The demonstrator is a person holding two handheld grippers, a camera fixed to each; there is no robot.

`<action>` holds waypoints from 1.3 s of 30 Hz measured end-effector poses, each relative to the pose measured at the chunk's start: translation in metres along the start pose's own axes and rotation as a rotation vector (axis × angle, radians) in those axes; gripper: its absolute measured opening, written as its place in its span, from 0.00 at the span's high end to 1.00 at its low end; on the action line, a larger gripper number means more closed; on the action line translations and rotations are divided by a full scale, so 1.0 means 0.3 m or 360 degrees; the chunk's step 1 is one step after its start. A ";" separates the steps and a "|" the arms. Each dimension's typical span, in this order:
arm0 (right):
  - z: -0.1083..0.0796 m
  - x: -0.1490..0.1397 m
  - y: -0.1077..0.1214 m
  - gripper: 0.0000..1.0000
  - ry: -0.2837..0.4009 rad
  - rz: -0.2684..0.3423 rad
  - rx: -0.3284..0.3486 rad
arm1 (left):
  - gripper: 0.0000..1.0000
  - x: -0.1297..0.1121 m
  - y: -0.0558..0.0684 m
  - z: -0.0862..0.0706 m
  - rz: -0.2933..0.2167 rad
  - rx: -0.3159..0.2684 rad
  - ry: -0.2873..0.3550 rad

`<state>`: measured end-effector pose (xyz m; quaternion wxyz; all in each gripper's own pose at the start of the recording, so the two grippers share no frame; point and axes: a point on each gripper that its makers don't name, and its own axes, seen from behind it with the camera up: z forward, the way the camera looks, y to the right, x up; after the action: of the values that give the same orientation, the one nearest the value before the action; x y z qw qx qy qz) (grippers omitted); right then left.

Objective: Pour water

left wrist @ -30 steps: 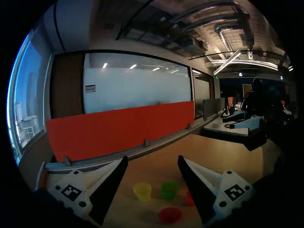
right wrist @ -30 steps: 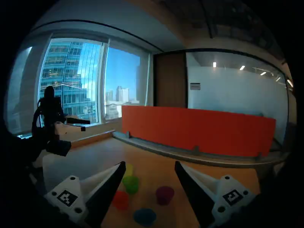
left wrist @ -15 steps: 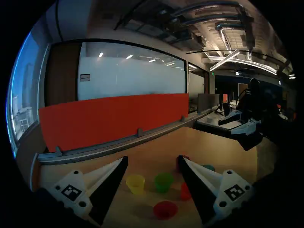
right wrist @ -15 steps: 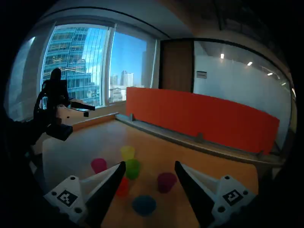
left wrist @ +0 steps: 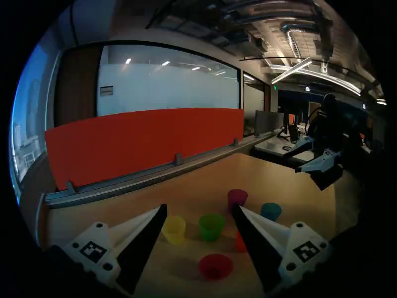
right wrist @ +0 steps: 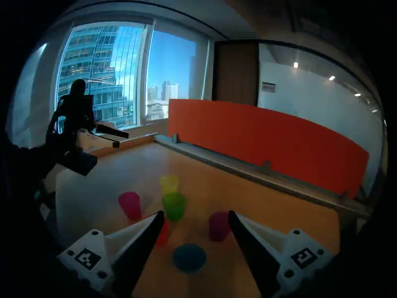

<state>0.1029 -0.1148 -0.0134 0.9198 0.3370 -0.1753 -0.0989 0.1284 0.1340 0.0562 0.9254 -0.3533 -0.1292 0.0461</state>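
Note:
Several small plastic cups stand together on the wooden table [left wrist: 278, 181]. The left gripper view has a yellow cup [left wrist: 174, 229], a green cup [left wrist: 212, 226], a red cup [left wrist: 215, 266], a purple cup [left wrist: 237, 197] and a blue cup [left wrist: 270, 211]. My left gripper [left wrist: 198, 211] hangs open above them, holding nothing. The right gripper view has a pink cup [right wrist: 130, 204], the yellow cup [right wrist: 169, 184], the green cup [right wrist: 174, 205], the purple cup [right wrist: 219, 225] and the blue cup [right wrist: 189, 257]. An orange-red cup [right wrist: 162, 233] is half hidden by a finger. My right gripper [right wrist: 195, 214] is open and empty.
An orange partition [left wrist: 144, 139] on a metal rail runs along the table's far edge. The other hand-held gripper [left wrist: 317, 166] shows at the right of the left gripper view, and its counterpart [right wrist: 79, 144] at the left of the right gripper view. Large windows [right wrist: 99, 79] stand behind.
Both grippers have tipped downward toward the table. More cups have come into view and all sit higher in the frames. The jaws stay open.

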 end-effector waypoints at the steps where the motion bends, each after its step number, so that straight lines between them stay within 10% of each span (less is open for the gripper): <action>1: 0.003 -0.008 0.000 0.00 -0.0008 -0.0001 0.0001 | 0.03 -0.007 0.002 0.004 0.0002 -0.0003 -0.0006; 21: 0.029 -0.144 0.001 0.00 -0.0144 -0.0021 0.0041 | 0.03 -0.122 0.088 0.043 0.0045 -0.0124 -0.0133; 39: 0.071 -0.268 -0.012 0.00 -0.0264 -0.0018 0.0071 | 0.03 -0.162 0.086 0.076 0.0052 -0.0126 -0.0170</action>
<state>0.0204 -0.1057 -0.0212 0.8937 0.3491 -0.2511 -0.1278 0.0755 0.1594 0.0454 0.9016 -0.3888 -0.1744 0.0747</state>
